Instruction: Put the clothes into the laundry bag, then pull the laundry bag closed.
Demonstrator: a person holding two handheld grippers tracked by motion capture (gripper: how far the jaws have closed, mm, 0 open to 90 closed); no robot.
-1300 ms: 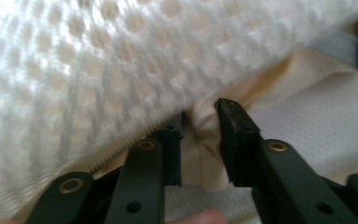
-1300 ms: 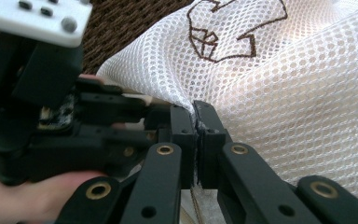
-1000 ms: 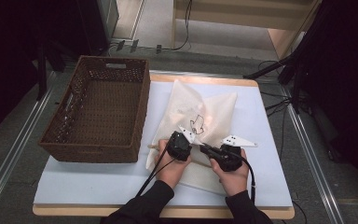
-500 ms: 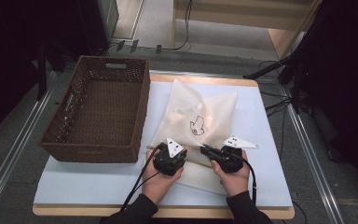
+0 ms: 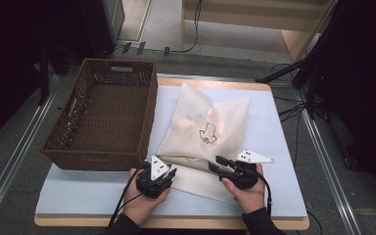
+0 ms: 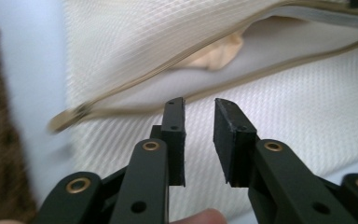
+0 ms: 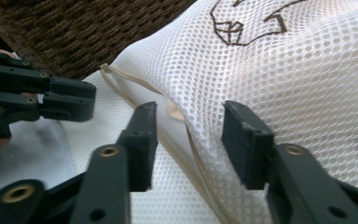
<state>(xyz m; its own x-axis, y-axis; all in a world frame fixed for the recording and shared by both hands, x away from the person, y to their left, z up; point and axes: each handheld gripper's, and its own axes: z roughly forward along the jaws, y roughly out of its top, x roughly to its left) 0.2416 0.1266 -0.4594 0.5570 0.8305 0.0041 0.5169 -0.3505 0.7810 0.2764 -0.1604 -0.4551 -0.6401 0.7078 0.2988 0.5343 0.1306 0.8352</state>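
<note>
A white mesh bag with a brown line drawing lies on the light blue mat; its zipped edge gapes at the near side. In the left gripper view the zipper runs just ahead of the jaws, and something peach-coloured shows inside the bag. My left gripper is at the bag's near left corner, jaws a little apart with nothing between them. My right gripper stands open at the near edge, its jaws straddling the upper mesh layer.
A dark brown wicker basket stands empty on the left half of the mat, close to the bag's left side. The table's wooden front edge runs under the person's wrists. Cables and stands lie on the floor beyond.
My left gripper has drawn back from beside the right gripper, toward the near left. The bag has settled flatter. The right gripper has hardly moved.
</note>
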